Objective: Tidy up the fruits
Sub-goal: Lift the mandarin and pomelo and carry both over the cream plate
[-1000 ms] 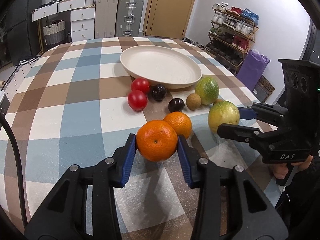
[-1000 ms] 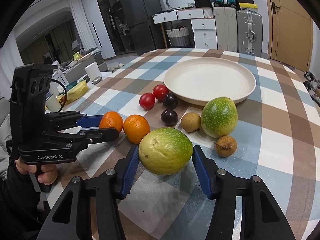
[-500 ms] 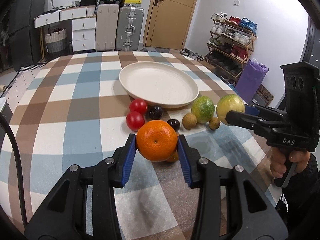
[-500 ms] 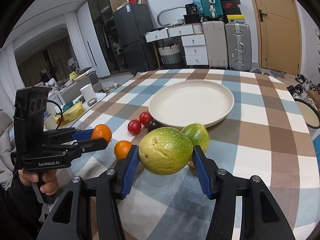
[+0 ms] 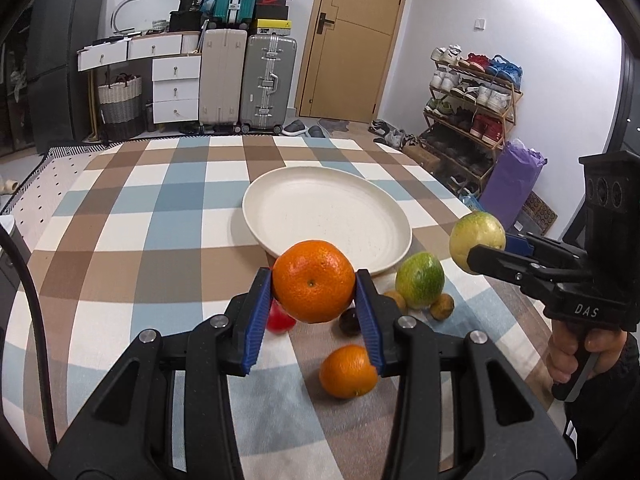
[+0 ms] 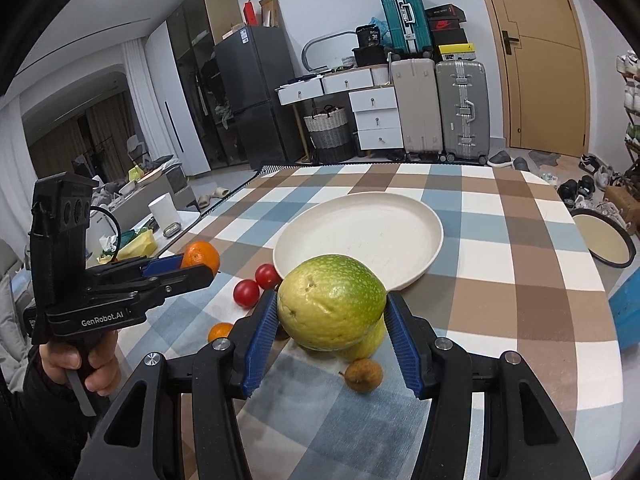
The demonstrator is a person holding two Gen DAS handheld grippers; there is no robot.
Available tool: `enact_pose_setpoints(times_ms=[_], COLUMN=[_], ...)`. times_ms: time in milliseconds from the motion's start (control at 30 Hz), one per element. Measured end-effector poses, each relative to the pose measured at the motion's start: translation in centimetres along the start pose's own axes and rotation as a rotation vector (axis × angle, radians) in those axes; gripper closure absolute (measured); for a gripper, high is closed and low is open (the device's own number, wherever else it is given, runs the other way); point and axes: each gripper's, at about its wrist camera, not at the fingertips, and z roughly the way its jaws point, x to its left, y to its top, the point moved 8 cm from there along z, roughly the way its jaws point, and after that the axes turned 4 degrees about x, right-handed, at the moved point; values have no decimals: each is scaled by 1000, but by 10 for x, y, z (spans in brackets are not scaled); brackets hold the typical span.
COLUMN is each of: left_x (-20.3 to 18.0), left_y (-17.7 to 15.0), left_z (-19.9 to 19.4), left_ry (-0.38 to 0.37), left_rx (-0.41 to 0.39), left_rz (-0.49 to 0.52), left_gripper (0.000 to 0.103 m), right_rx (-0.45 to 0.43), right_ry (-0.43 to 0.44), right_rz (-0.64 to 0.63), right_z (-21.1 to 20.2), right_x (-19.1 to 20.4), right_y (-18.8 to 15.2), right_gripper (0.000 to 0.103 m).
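Observation:
My left gripper (image 5: 314, 294) is shut on an orange (image 5: 313, 281), held in the air above the checked tablecloth. My right gripper (image 6: 332, 316) is shut on a large green-yellow fruit (image 6: 332, 302), also lifted clear of the table. Each gripper shows in the other's view, the right gripper (image 5: 480, 246) at the right and the left gripper (image 6: 196, 262) at the left. An empty cream plate (image 5: 280, 204) (image 6: 434, 232) lies just beyond both. Left on the cloth are a second orange (image 5: 347, 372), a green fruit (image 5: 420, 280), two red tomatoes (image 6: 256, 286), dark plums (image 5: 349, 322) and small brown fruits (image 6: 363, 375).
The table (image 5: 120, 240) carries a brown, blue and white checked cloth. Past its far edge stand suitcases (image 5: 268, 80), white drawers (image 5: 176, 88) and a door. A shoe rack (image 5: 472, 92) is at the right. A hand (image 5: 576, 354) holds the right gripper's handle.
Both grippers have risen with their fruit and tilted up, so the plate and the fruits on the cloth sit lower in both views. The second orange now shows below the left gripper's fingers.

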Motion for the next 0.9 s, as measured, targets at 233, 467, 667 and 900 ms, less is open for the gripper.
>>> enact_pose_setpoints(times_ms=[233, 467, 667, 900], left_x=[-8, -10, -9, -3], left_y=[16, 31, 43, 49], left_z=[18, 36, 56, 74], left_ry=[-3, 4, -1, 0], left_rx=[-3, -1, 13, 27], left_rz=[19, 35, 34, 29], left_gripper=[65, 65, 65, 65], right_rx=[-10, -7, 1, 11], right_ry=[-7, -17, -21, -20], right_rz=[-1, 3, 11, 15], right_z=[3, 13, 23, 34], right_x=[-7, -18, -27, -31], right_y=[13, 21, 27, 35], right_gripper=[48, 48, 48, 48])
